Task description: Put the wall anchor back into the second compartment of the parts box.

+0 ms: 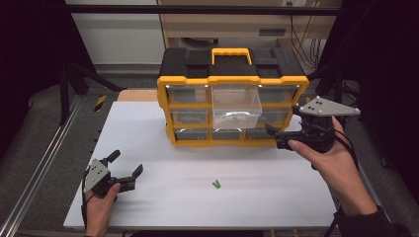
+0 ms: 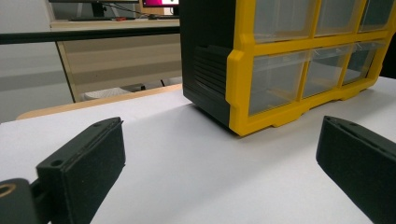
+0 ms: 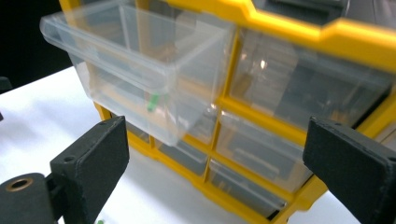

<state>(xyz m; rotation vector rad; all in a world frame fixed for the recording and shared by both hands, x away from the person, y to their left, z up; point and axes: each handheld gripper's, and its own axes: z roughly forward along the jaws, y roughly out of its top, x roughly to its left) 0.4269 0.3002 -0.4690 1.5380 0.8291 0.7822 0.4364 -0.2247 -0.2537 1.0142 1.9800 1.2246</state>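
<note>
Each hand holds a black gripper with two flat, blocky jaws; the left gripper [image 1: 125, 165] and the right gripper [image 1: 273, 134] each carry a grey three-cornered plate on top, dotted with small dark screws. A black cable trails from each. A dark sleeve [image 1: 368, 222] covers the right wrist, perhaps black.

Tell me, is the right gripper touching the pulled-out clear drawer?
Apart. In the right gripper view the right gripper is open, and the clear drawer sits beyond its fingers with white table between.
</note>
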